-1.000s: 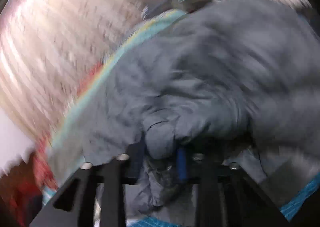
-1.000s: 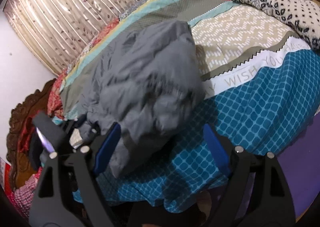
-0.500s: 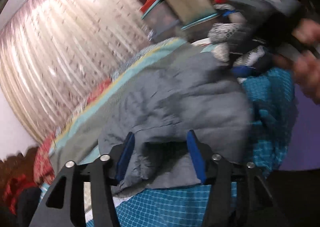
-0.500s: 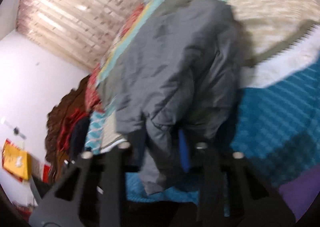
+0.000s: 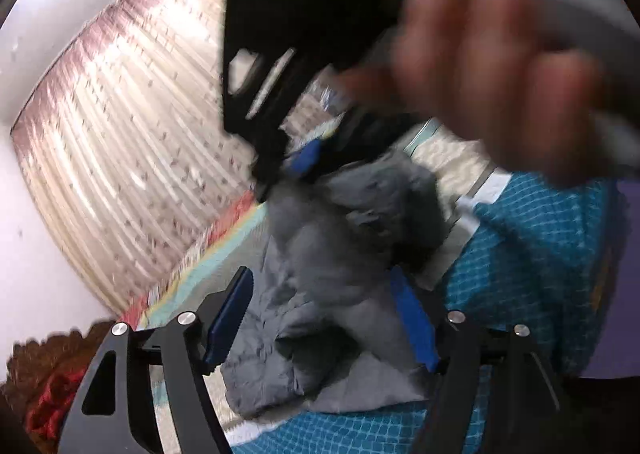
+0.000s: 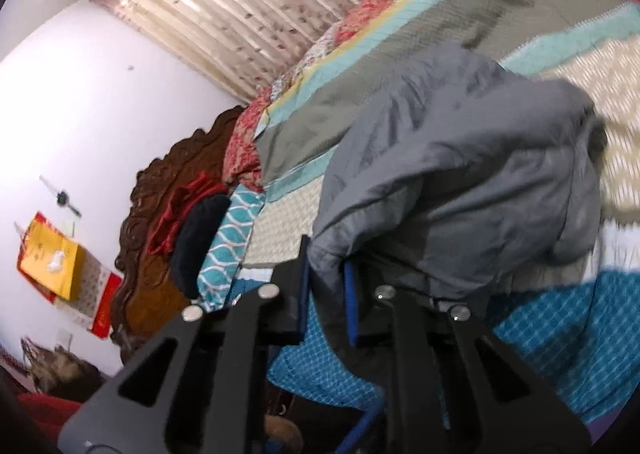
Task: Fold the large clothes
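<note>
A grey padded jacket point(image 5: 340, 274) lies bunched on the patterned bedspread point(image 5: 540, 254). My left gripper point(image 5: 324, 314) is open, its blue pads either side of the jacket's lower part without holding it. My right gripper point(image 6: 326, 294) is shut on an edge of the jacket point(image 6: 460, 174) and lifts it. In the left wrist view the right gripper point(image 5: 296, 170) shows above, pinching the jacket's top, with the person's hand point(image 5: 500, 74) blurred behind it.
A pleated curtain point(image 6: 240, 6) hangs behind the bed. A carved wooden headboard point(image 6: 160, 214) with red cloth and a dark pillow point(image 6: 200, 242) stands at the left. A yellow bag point(image 6: 48, 254) hangs on the white wall.
My left gripper let go of the jacket and opened wide. My right gripper closed on the jacket's edge and raised it, tilting left.
</note>
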The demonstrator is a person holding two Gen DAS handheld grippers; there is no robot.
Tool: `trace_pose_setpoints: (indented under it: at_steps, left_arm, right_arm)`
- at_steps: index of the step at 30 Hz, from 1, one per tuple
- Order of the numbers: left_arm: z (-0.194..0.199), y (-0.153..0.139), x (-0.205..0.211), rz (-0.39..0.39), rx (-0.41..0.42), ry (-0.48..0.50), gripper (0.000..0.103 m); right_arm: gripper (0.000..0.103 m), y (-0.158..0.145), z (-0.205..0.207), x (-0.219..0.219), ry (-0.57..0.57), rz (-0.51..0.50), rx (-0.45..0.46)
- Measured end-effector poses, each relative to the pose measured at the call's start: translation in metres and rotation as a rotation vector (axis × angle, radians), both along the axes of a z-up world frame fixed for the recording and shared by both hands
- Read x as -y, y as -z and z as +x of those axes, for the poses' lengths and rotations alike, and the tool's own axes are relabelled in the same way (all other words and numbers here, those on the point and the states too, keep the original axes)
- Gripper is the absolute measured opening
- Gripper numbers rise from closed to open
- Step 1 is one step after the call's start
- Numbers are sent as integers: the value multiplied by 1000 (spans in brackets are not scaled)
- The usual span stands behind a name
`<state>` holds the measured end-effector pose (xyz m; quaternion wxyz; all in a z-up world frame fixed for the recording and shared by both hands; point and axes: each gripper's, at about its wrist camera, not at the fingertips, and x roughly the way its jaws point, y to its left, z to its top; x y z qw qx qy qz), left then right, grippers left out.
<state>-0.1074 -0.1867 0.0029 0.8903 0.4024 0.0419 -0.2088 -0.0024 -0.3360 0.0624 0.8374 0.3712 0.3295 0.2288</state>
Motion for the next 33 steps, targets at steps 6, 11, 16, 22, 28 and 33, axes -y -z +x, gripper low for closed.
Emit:
trace_pose_setpoints:
  at_steps: [6, 11, 16, 22, 28, 33]
  left_arm:
    - [28, 15, 8, 19, -40, -81, 35]
    - [88, -18, -23, -61, -32, -232, 0]
    - [141, -72, -78, -148, -47, -357, 0]
    - [146, -129, -104, -238, -52, -327, 0]
    - [129, -183, -109, -296, 7, -272, 0]
    - [122, -213, -119, -312, 3, -279, 0]
  right_arm:
    - [14, -32, 12, -12, -155, 2, 70]
    - [36, -43, 6, -6, -179, -58, 113]
    - [55, -26, -19, 25, -74, -49, 135]
    - [55, 27, -67, 36, 284, -416, 41]
    - [67, 95, -66, -31, 239, -863, -35]
    - [78, 108, -34, -66, 242, -928, 37]
